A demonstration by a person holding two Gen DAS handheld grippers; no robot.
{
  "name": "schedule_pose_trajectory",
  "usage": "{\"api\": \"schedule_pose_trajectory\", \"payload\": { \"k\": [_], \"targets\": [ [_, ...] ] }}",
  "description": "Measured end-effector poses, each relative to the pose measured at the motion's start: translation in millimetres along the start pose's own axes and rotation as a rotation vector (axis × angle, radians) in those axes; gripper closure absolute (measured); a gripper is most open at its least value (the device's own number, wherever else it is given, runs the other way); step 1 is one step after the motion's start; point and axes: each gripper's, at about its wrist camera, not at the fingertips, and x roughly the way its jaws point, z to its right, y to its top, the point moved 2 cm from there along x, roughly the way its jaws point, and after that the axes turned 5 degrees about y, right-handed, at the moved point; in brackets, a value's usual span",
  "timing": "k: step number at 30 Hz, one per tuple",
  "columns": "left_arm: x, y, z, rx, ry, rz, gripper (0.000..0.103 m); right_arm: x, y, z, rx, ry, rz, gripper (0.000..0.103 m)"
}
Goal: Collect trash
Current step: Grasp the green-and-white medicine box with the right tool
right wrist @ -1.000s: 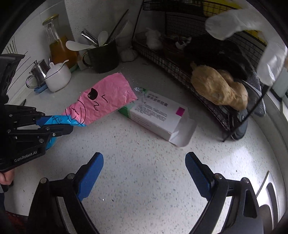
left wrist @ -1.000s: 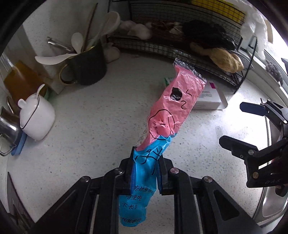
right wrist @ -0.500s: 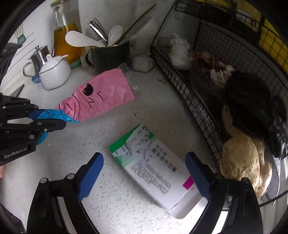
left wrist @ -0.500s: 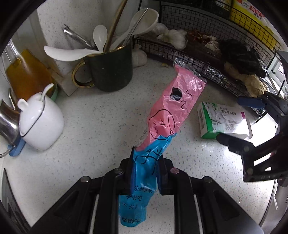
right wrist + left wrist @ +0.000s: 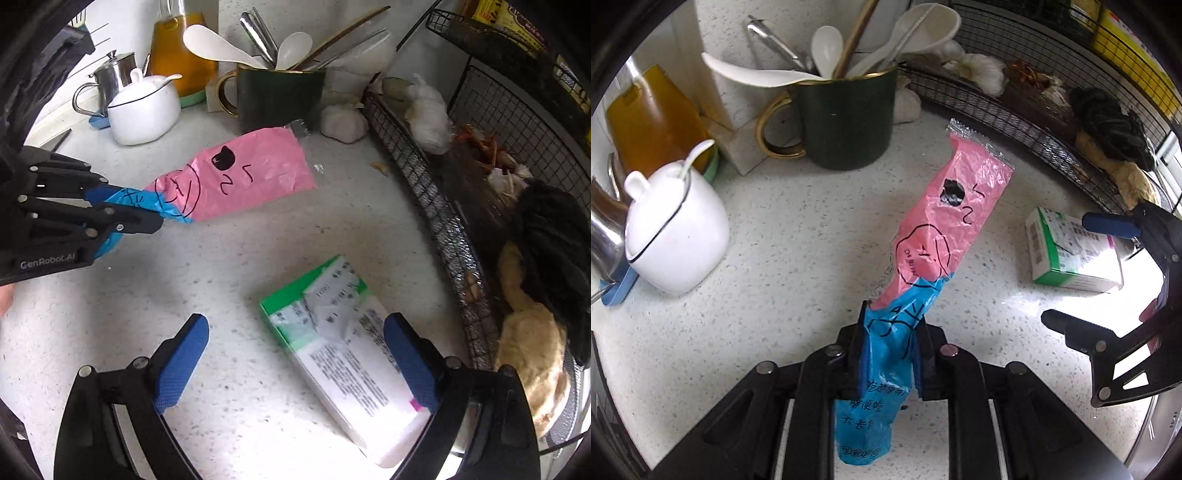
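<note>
My left gripper (image 5: 892, 332) is shut on the blue end of a pink and blue plastic wrapper (image 5: 945, 225), holding it above the white speckled counter; it also shows in the right wrist view (image 5: 236, 177) at the left. A green and white cardboard box (image 5: 340, 339) lies flat on the counter. My right gripper (image 5: 295, 354) is open, its blue pads (image 5: 183, 362) standing either side of the box's near part, slightly above it. In the left wrist view the box (image 5: 1067, 251) lies at the right between the right gripper's fingers (image 5: 1108, 225).
A dark green mug (image 5: 846, 118) full of utensils, a white lidded pot (image 5: 672, 236), a steel jug (image 5: 110, 85) and an oil bottle (image 5: 181, 51) stand at the back. A black wire rack (image 5: 461, 229) with garlic and ginger runs along the right. A sink edge (image 5: 1160, 435) lies at far right.
Both grippers have moved closer to the counter and back wall. The right gripper has come down over the box, which now lies between its open fingers. The left still holds the wrapper.
</note>
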Motion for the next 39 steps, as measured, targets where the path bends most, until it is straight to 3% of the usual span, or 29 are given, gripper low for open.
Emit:
{"api": "schedule_pose_trajectory", "payload": {
  "k": [9,15,19,27,36,39],
  "targets": [
    [19.7,6.6,7.0,0.013,-0.015,-0.016,0.087,16.9,14.2,-2.0,-0.040,-0.024,0.000,0.008],
    [16.0,-3.3,9.0,0.045,-0.028,-0.036,0.087,-2.9,-4.8,-4.5,0.033,0.026,-0.004,0.007],
    [12.8,-12.1,8.3,0.038,-0.035,-0.041,0.087,-12.1,-14.1,-21.0,0.005,0.061,-0.013,0.007],
    [10.4,-5.8,6.7,0.017,-0.015,-0.028,0.087,-14.6,-0.1,-8.8,-0.032,0.039,-0.030,0.011],
    [20.3,-1.6,18.2,0.044,-0.002,-0.056,0.087,19.2,4.8,12.6,-0.088,0.118,-0.170,0.012],
    [19.4,-3.8,22.4,0.055,-0.016,-0.060,0.087,18.7,-0.1,16.6,-0.052,0.167,-0.167,0.028]
  ]
}}
